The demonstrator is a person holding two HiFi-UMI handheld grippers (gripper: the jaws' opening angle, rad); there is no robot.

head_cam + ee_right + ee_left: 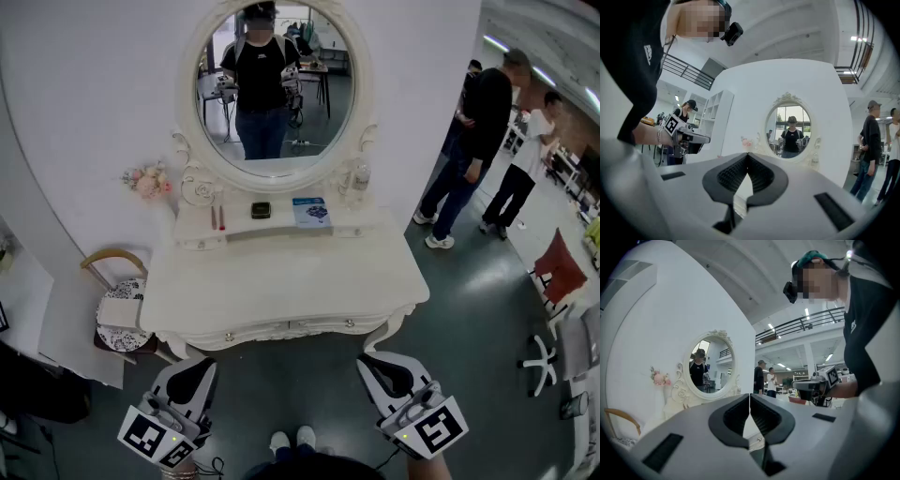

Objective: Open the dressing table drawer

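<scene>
The white dressing table [281,281] with its oval mirror [277,89] stands against the wall. Its front holds two closed drawers, the left [246,333] and the right [328,325], each with a small knob. My left gripper [199,364] hangs in front of the table's left corner and a little short of it, jaws shut and empty. At the right corner, my right gripper [377,358] is also shut and empty. In the left gripper view the left gripper [749,395] has its tips pressed together below the mirror [710,364]. In the right gripper view the right gripper [748,153] is closed, level with the mirror [790,131].
The table's shelf carries a black box [261,210], a blue booklet [311,211] and a bottle [359,180]. A stool with a curved handle [117,309] sits left of the table. Two people [483,131] stand at the right near a red chair [561,267].
</scene>
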